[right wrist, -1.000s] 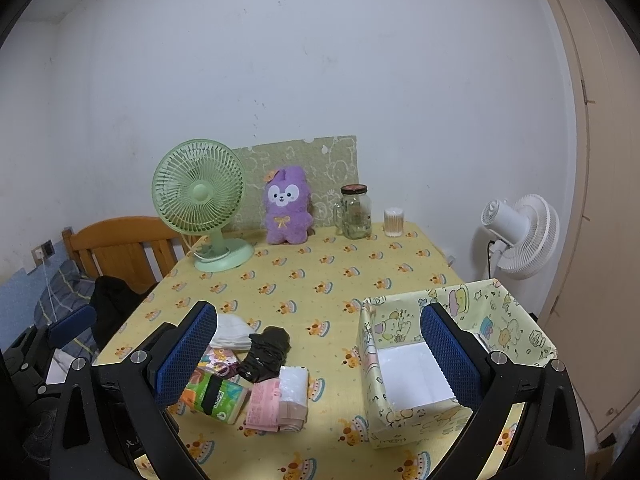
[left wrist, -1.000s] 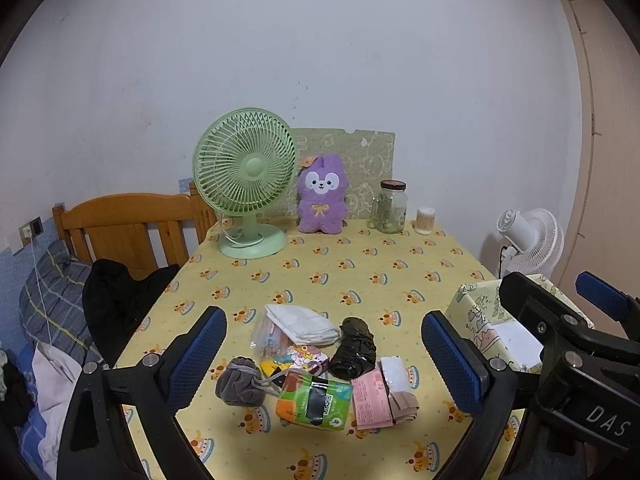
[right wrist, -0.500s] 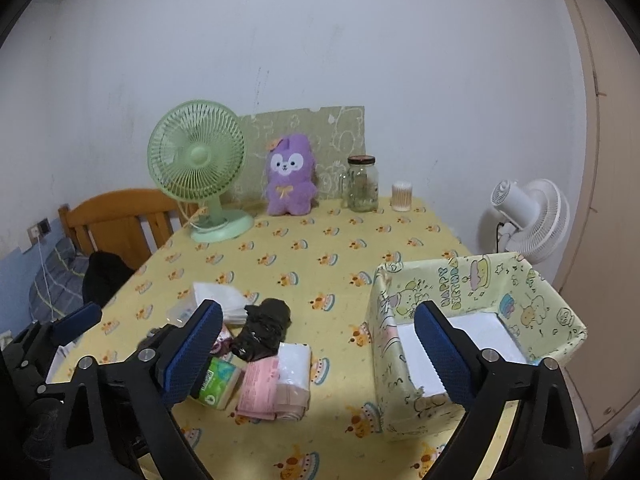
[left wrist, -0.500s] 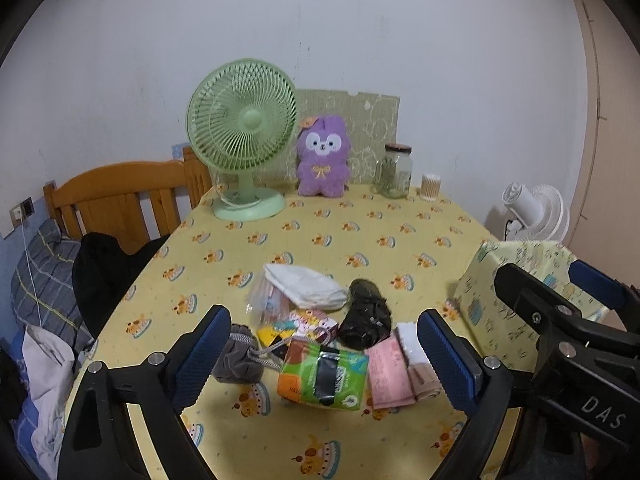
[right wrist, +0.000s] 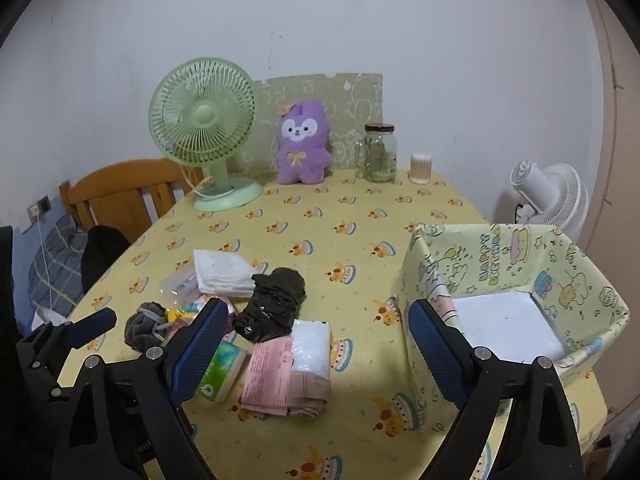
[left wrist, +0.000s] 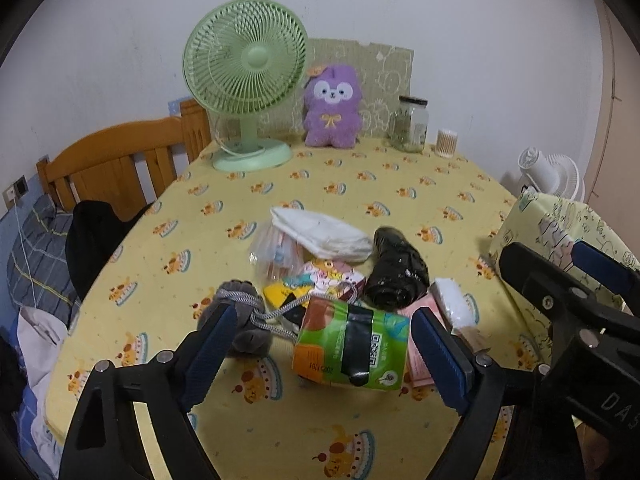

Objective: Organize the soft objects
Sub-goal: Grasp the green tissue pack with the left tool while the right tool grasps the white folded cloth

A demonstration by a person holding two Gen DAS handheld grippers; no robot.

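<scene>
Now both claws wide apart, nothing between blue pads, each just been closing a little. Left gripper (left wrist: 322,346) low over heap of soft things near front of yellow table (left wrist: 360,184). Green tissue pack (left wrist: 352,350) right in front of it, not touched. Grey pouch (left wrist: 244,320) by left pad. Black bundle (left wrist: 396,274) and white cloth (left wrist: 324,232) further back. Right gripper (right wrist: 316,346) over pink pack (right wrist: 268,376), with gift box (right wrist: 516,292) just to right, white bottom showing.
</scene>
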